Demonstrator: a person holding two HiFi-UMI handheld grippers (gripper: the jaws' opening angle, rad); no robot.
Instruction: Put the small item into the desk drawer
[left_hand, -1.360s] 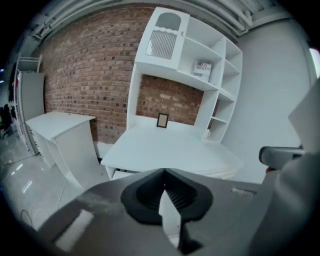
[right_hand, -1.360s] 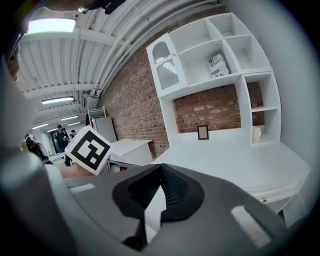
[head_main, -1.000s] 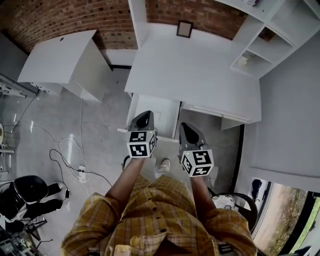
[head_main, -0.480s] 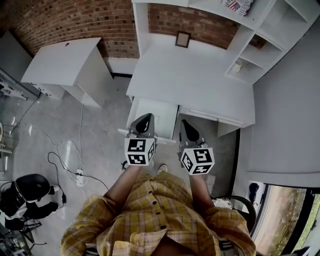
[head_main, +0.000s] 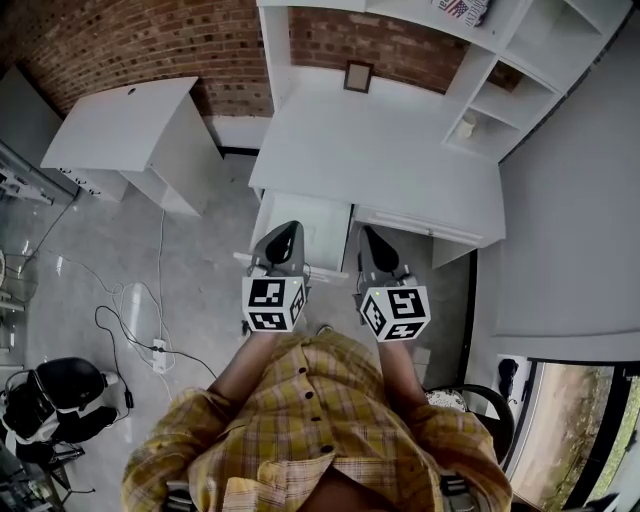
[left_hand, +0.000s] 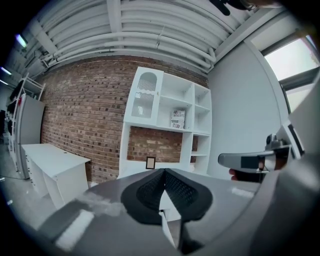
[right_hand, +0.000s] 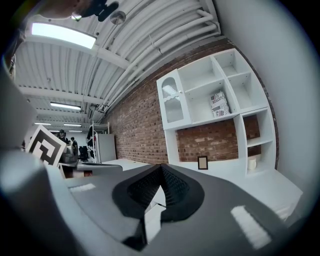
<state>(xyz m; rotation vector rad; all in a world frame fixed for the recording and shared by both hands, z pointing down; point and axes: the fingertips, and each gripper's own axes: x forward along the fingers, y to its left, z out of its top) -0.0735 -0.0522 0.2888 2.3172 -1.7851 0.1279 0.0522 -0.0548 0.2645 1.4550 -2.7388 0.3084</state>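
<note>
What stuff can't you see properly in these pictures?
- Drawer inside: head view, the left gripper covers part of it.
- Picture frame: too small in every view to tell what it shows.
- Book on the top shelf: cut off by the head view's top edge.
- Object on the side shelf: too small, head view.

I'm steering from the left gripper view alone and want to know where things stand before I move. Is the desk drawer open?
Observer: Yes. The head view shows the drawer pulled out under the desk. The left gripper is over its front edge and the right gripper is alongside.
Operator: Is the right gripper carrying anything?
Observer: No. Its own view shows its jaws together with nothing between them.
Operator: I can't make out any small item.
Observer: The right gripper view shows a small pale object in a shelf cubby at the desk's right end. I can't tell what it is.
</note>
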